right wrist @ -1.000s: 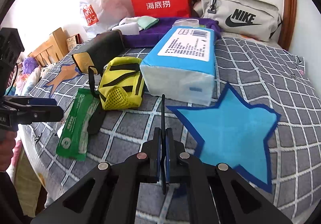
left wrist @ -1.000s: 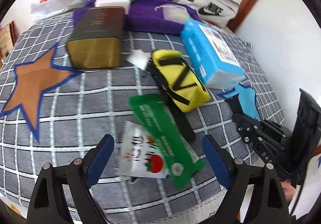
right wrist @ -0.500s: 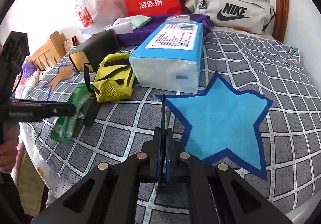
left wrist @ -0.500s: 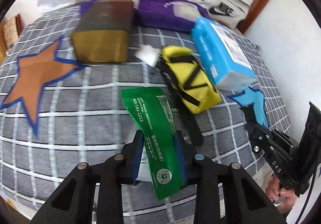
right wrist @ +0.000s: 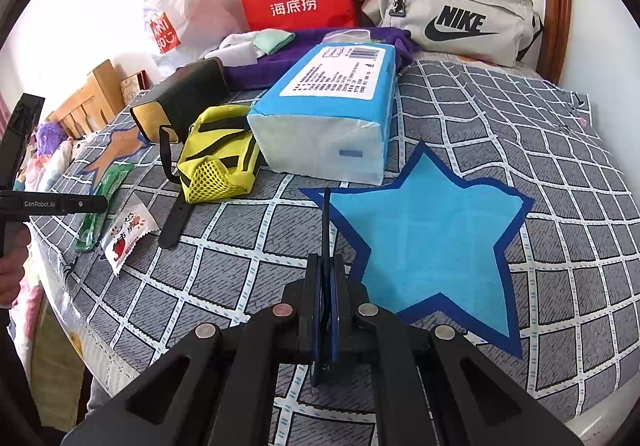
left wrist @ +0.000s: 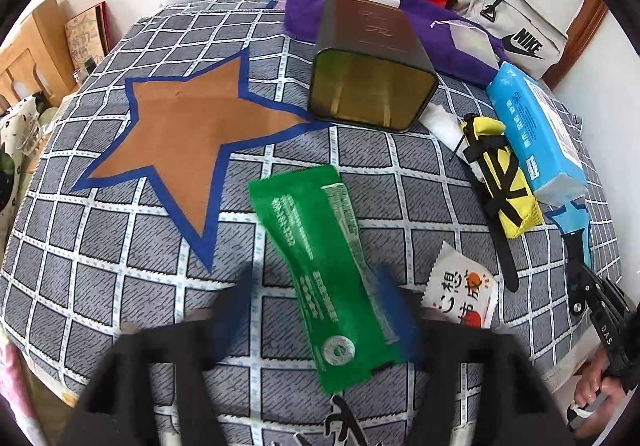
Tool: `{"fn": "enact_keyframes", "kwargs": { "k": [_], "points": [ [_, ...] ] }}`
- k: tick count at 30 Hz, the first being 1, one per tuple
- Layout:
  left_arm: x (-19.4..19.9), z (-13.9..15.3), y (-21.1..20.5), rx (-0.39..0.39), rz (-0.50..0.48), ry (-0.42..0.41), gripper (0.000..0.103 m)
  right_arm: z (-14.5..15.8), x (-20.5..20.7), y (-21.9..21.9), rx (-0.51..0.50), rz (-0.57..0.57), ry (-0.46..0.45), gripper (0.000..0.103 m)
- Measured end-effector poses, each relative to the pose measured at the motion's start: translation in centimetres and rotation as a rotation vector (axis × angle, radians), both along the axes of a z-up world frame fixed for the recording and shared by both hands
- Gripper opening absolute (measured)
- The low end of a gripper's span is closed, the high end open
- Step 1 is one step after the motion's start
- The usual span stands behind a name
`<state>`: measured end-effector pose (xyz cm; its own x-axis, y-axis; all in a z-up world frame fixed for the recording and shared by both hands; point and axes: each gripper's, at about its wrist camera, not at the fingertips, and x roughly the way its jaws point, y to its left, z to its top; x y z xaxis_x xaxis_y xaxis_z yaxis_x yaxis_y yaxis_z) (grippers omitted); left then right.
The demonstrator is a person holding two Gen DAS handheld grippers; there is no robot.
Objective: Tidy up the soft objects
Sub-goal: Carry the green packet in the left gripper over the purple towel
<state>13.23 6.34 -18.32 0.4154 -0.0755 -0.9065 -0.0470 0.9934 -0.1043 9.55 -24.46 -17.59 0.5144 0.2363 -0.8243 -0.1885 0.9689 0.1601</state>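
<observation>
My left gripper (left wrist: 316, 310) is opening around the flat green plastic sachet (left wrist: 320, 266), releasing it near the brown star patch (left wrist: 180, 142); next I withdraw. My right gripper (right wrist: 326, 278) is pressed together, empty.

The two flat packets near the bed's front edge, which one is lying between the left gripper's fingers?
The long green packet, between the opening left gripper. The small white packet with red print lies off to its side, outside the fingers.

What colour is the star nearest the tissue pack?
Light blue with a dark blue border, best seen in the right wrist view.
</observation>
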Motion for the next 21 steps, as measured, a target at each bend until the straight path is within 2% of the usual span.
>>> {"fn": "enact_keyframes", "kwargs": {
  "k": [7,8,9,11,12,15,21],
  "points": [
    [0.9,-0.9,-1.5,0.096,0.041,-0.018,0.082,0.5,0.3,-0.2,-0.004,-0.001,0.001,0.004],
    [0.9,-0.9,-1.6,0.102,0.047,-0.029,0.076,0.6,0.3,-0.3,-0.005,-0.001,0.0,0.004],
    [0.9,-0.7,-1.6,0.101,0.045,-0.049,0.06,0.7,0.4,-0.3,-0.006,-0.001,0.0,0.004],
    [0.9,-0.4,-1.8,0.103,0.034,-0.06,0.043,1.0,0.4,-0.3,-0.006,-0.001,-0.001,0.004],
    [1.0,-0.3,-1.7,0.091,0.026,-0.056,0.04,1.2,0.4,-0.4,-0.007,0.0,-0.002,0.004],
    [1.1,0.1,-1.1,0.047,0.024,-0.039,0.034,1.9,0.5,-0.3,-0.005,0.009,-0.013,0.004],
    [0.9,2.7,-0.4,-0.008,0.025,-0.074,0.034,4.0,0.6,-0.1,0.024,0.038,-0.044,0.004]
  ]
}}
